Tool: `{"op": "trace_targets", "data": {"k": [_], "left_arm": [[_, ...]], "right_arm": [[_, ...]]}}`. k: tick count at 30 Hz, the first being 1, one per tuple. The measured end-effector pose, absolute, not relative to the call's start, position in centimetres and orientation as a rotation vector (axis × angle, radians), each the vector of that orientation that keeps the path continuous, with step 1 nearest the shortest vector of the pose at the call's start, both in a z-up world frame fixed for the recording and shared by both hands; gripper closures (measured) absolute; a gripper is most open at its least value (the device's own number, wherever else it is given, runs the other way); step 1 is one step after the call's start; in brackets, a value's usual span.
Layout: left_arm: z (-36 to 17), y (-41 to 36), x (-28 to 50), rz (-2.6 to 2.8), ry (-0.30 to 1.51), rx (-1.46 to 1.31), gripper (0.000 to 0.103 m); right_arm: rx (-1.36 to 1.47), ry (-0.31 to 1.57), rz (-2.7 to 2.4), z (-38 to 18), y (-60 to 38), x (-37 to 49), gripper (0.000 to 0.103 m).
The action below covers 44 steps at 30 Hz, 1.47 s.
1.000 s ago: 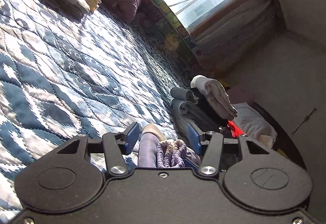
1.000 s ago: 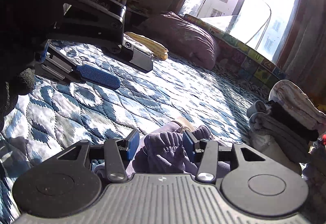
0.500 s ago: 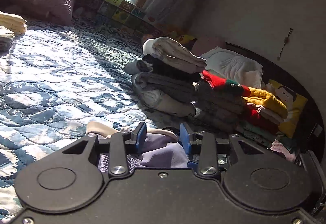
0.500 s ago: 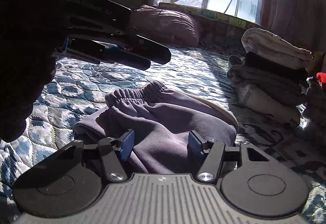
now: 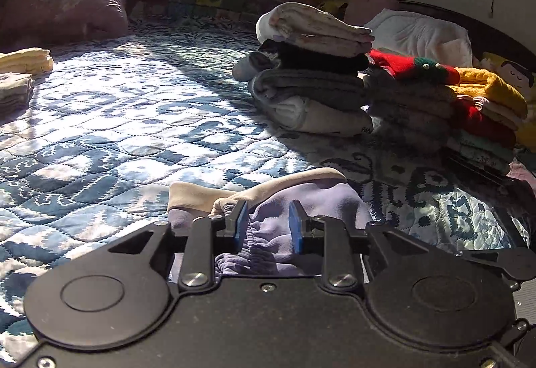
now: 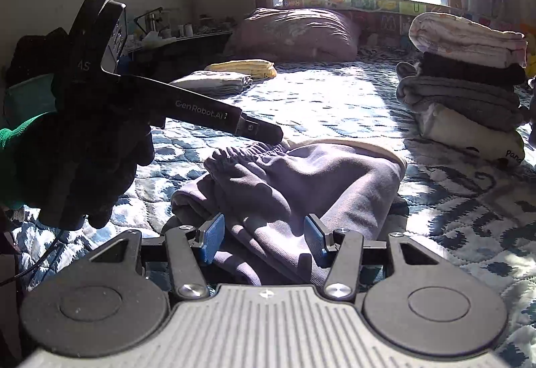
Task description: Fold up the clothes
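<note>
Purple trousers [image 6: 301,180] folded on the bed [image 5: 117,120]

Our right hand-held gripper [image 6: 264,239], clamped a second ago, now gapes; our left hand-held gripper [image 5: 266,225], also parted, hovers at 10 o'clock.

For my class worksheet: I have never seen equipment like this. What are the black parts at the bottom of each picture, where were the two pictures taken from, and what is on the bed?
No robot is here. A person holds a hand-operated gripper in each hand, and a wide-angle camera on each looks forward along its jaws. The black shape at the bottom of each picture is that gripper's own body.

One picture is from the left gripper, the other from the right gripper. The right view also shows the left tool from the side, held in a dark-gloved hand.

On the blue patterned quilt lies a folded pair of purple trousers with a gathered waistband. Both sets of jaws stand apart over it, gripping nothing. Behind are a stack of folded clothes, a brownish pillow and small folded piles.
</note>
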<state>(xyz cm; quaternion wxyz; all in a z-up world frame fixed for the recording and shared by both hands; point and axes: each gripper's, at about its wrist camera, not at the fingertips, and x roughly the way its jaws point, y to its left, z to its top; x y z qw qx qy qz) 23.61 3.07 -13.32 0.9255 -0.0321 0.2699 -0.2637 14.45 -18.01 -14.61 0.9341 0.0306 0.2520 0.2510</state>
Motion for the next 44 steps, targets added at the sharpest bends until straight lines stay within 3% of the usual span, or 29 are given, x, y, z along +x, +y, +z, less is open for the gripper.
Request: {"op": "trace_targets", "data": {"k": [5, 10, 11, 12, 15, 17, 19, 22, 28, 30, 32, 36, 41, 42, 43, 44], "left_arm": [[-13.8, 1.7, 21.2, -0.636, 0.523, -0.067, 0.078], [-17.3, -1.5, 20.9, -0.655, 0.588, 0.086, 0.071], [-17.9, -1.7, 20.8, -0.655, 0.593, 0.110, 0.071], [-18.3, -1.7, 20.5, -0.658, 0.578, 0.123, 0.071], [-18.3, -1.3, 20.9, -0.679, 0.594, 0.106, 0.071], [-18.4, -1.0, 21.1, -0.694, 0.603, 0.091, 0.071], [-18.3, -1.0, 21.1, -0.698, 0.610, 0.098, 0.071], [-18.1, -0.8, 21.0, -0.715, 0.615, 0.099, 0.070], [-14.8, 2.7, 21.9, -0.681, 0.525, -0.074, 0.069], [-14.8, 2.9, 23.3, -0.612, 0.485, -0.085, 0.069], [-15.7, 2.4, 24.8, -0.564, 0.522, -0.063, 0.069], [-17.2, 0.8, 25.4, -0.483, 0.554, 0.083, 0.074], [-17.0, 0.7, 24.3, -0.493, 0.518, 0.164, 0.073], [-16.4, 1.7, 24.2, -0.500, 0.518, 0.116, 0.070], [-15.8, 2.9, 24.2, -0.491, 0.518, 0.053, 0.067], [-15.2, 4.2, 24.1, -0.481, 0.518, -0.010, 0.056]], "right_arm": [[0.436, 0.569, 0.366, -15.2, -25.3, 20.0, 0.049], [0.690, 0.712, 0.360, -18.4, -27.2, 27.7, 0.050], [0.736, 0.745, 0.356, -19.1, -27.4, 29.0, 0.065], [0.779, 0.764, 0.348, -19.8, -27.8, 30.0, 0.074], [0.978, 0.815, 0.306, -21.8, -29.4, 32.6, 0.080], [1.039, 0.822, 0.241, -22.8, -30.3, 33.4, 0.096], [1.018, 0.812, 0.200, -22.6, -30.6, 33.4, 0.103], [0.872, 0.734, 0.221, -20.5, -29.4, 31.8, 0.094], [0.495, 0.551, 0.372, -15.5, -24.6, 27.2, 0.094], [0.392, 0.542, 0.404, -15.6, -22.4, 26.2, 0.093], [0.286, 0.577, 0.434, -16.7, -20.3, 25.6, 0.080], [-0.165, 0.541, 0.413, -18.5, -14.8, 23.5, 0.081], [-0.162, 0.527, 0.380, -16.7, -15.1, 21.8, 0.077], [-0.129, 0.518, 0.369, -16.3, -15.6, 21.2, 0.074], [-0.061, 0.510, 0.337, -15.9, -16.5, 20.5, 0.057], [0.011, 0.503, 0.303, -15.5, -17.4, 19.9, 0.036]]}}
